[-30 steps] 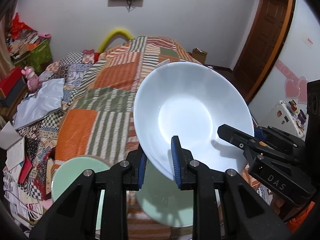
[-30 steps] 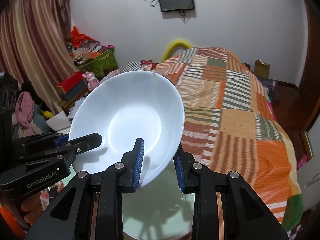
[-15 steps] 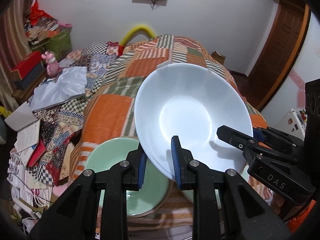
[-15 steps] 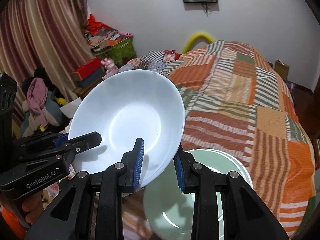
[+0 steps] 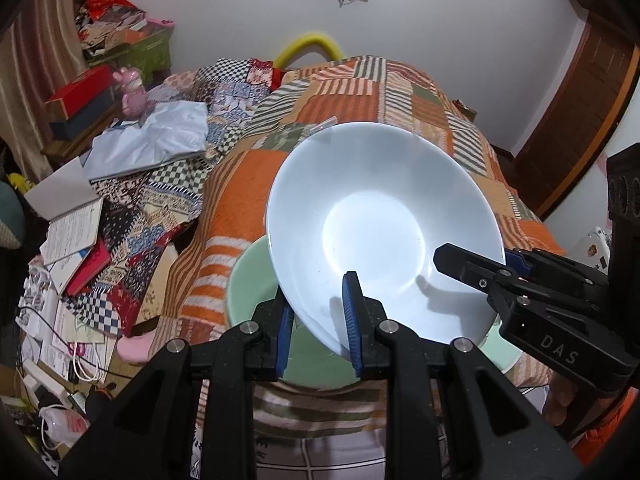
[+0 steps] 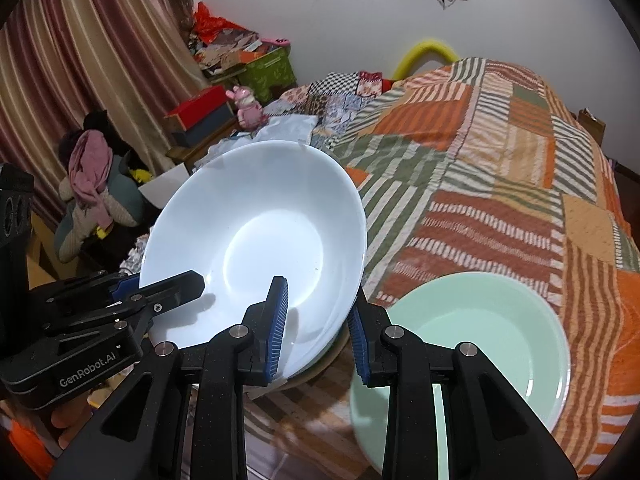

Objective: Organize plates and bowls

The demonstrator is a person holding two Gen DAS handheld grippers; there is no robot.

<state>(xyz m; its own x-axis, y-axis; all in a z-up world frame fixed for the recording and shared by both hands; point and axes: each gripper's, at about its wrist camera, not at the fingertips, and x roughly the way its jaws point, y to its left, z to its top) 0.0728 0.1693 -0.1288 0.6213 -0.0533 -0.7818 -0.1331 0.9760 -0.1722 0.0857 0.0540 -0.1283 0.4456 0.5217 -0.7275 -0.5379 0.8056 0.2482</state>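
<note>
You hold a white bowl (image 5: pixel 384 232) between your two grippers, tilted above the near end of the bed; it is wide, shallow and glossy, its smooth glazed inside catching a bright patch of light at the flat round base. Your left gripper (image 5: pixel 318 330) is clamped on the near rim, one ribbed blue pad (image 5: pixel 350 312) inside the bowl and the other under it; your right gripper (image 6: pixel 316 322) bites the rim at another spot in the same way, blue ridged pad (image 6: pixel 279 312) pressed on the inner wall, the outer one beneath the edge. Directly under the bowl sits a pale green bowl (image 5: pixel 250 280), matte and round (only its rim and part of its wall show past the white one); beside it, on the right, lies a pale green plate (image 6: pixel 484 340), smooth, flat-bottomed with a raised rim. Both rest on a patchwork quilt (image 6: pixel 500 168) of orange, green and cream striped squares, its weave coarse and ribbed; to the left of the bed books and papers (image 5: pixel 74 236) lie scattered, and a small pink figurine (image 6: pixel 248 110) stands on a low shelf.
</note>
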